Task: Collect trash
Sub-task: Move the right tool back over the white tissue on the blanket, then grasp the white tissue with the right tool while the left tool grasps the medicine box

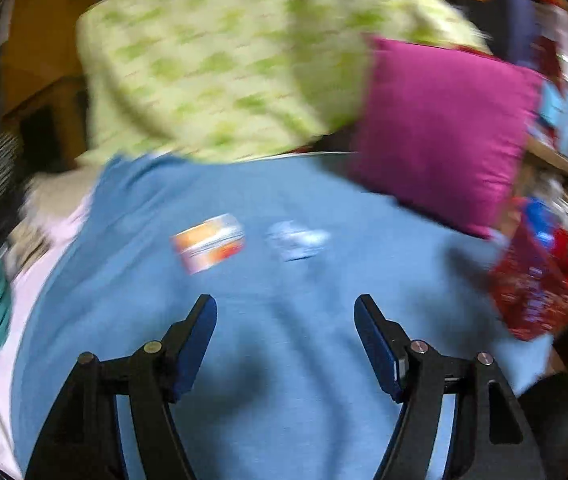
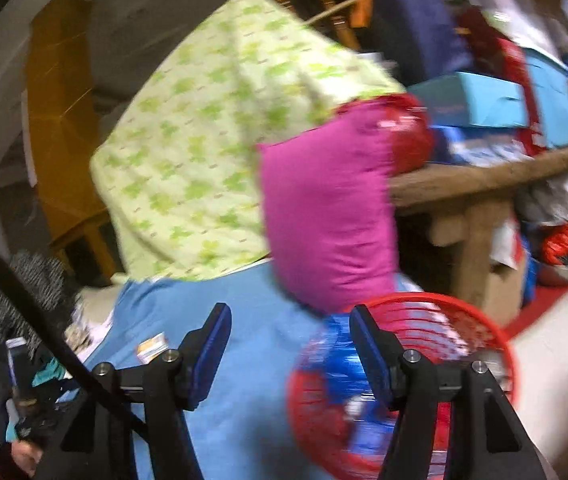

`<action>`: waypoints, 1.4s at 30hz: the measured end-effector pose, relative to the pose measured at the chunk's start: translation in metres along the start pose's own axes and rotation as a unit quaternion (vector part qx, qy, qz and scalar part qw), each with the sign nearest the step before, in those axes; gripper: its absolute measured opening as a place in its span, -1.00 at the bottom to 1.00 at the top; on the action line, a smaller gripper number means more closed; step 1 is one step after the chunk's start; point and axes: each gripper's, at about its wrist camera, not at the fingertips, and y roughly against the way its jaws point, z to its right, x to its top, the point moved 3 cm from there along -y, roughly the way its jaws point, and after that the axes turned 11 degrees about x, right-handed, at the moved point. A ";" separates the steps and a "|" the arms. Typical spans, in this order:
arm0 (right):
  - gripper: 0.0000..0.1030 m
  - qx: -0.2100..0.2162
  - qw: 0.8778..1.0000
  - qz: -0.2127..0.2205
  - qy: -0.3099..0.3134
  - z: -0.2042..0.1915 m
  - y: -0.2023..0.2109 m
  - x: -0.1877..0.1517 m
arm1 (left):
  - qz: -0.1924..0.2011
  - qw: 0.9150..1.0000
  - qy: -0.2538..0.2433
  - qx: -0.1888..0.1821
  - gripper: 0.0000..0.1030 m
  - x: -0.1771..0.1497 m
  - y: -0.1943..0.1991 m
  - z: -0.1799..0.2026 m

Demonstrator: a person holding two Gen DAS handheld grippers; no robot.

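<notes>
Blue bedsheet [image 1: 284, 340] across most of the left wrist view; both views smeared with motion blur. Green-patterned quilt [image 1: 223, 60] heaped at the far end, magenta pillow [image 1: 444, 132] leaning beside it to the right. Red mesh basket [image 2: 404, 380] at the sheet's right edge, just under the right gripper, with blue and white wrappers visible inside; seen in the left view as a red blur [image 1: 536, 292].

Two pieces of trash loose on the sheet: orange-and-white wrapper [image 1: 208, 243], and just right of it, apart, a pale whitish scrap [image 1: 298, 240]. Print on both too blurred to read.

Left gripper [image 1: 286, 340] spread wide, empty, short of both pieces, aimed between them. Right gripper [image 2: 290, 344] likewise spread, nothing between the pads, over the basket's near-left rim.

Step in hand, by judgement: approach for a pickup, with some trash already in the basket and two pieces left on the sheet. Next move calls for choosing one piece, advancing the left gripper and lowering until the pads straddle it, then closing without bunching the sheet. Thin flat wrapper likely hard to pinch off soft cloth; edge-on grip probably needed. Carry to the basket afterwards.
</notes>
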 end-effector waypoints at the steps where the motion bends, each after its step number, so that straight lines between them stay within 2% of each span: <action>1: 0.26 0.018 1.000 -0.015 0.011 -0.016 -0.015 -0.002 | -0.005 1.000 0.013 0.013 0.40 -0.002 -0.006 -0.015; 5: 0.26 0.068 0.994 -0.079 0.021 -0.057 -0.072 -0.020 | -0.014 0.996 0.060 0.058 0.40 -0.003 -0.028 -0.068; 9: 0.26 0.104 0.981 -0.161 0.017 -0.086 -0.146 -0.053 | -0.011 0.996 0.065 0.065 0.40 0.004 -0.047 -0.081; 12: 0.26 0.117 0.972 -0.202 0.011 -0.096 -0.198 -0.070 | -0.003 0.997 0.055 0.057 0.42 0.014 -0.065 -0.083; 14: 0.26 0.119 0.968 -0.221 0.008 -0.101 -0.232 -0.078 | -0.001 0.998 0.046 0.050 0.46 0.024 -0.085 -0.086; 20: 0.26 0.124 0.964 -0.237 0.005 -0.110 -0.318 -0.093 | -0.010 0.998 0.047 0.027 0.47 0.057 -0.153 -0.088; 24: 0.25 0.125 0.960 -0.250 0.014 -0.112 -0.366 -0.103 | -0.003 0.999 0.041 0.018 0.47 0.070 -0.185 -0.087; 26: 0.18 0.126 0.958 -0.258 0.021 -0.113 -0.386 -0.110 | 0.006 0.999 0.034 0.008 0.47 0.072 -0.195 -0.082; 30: 0.14 0.117 0.953 -0.279 0.026 -0.108 -0.417 -0.126 | 0.003 1.000 0.004 -0.007 0.54 0.066 -0.213 -0.066; 33: 0.02 0.114 0.947 -0.300 0.032 -0.106 -0.433 -0.137 | 0.000 1.000 -0.013 -0.016 0.54 0.068 -0.220 -0.056; 35: -0.09 0.107 0.942 -0.314 0.039 -0.107 -0.438 -0.144 | -0.008 0.999 -0.012 -0.029 0.54 0.067 -0.223 -0.053; 37: -0.20 0.100 0.939 -0.325 0.046 -0.109 -0.441 -0.149 | -0.020 0.999 -0.028 -0.028 0.54 0.062 -0.229 -0.047; 38: -0.21 0.099 0.940 -0.323 0.050 -0.111 -0.440 -0.150 | -0.024 0.999 -0.038 -0.027 0.54 0.059 -0.230 -0.044; 40: -0.38 0.101 0.941 -0.319 0.055 -0.113 -0.436 -0.148 | -0.030 0.998 -0.052 -0.033 0.54 0.055 -0.231 -0.040; 42: -0.38 0.106 0.941 -0.316 0.048 -0.114 -0.432 -0.146 | -0.032 0.997 -0.061 -0.038 0.53 0.052 -0.229 -0.037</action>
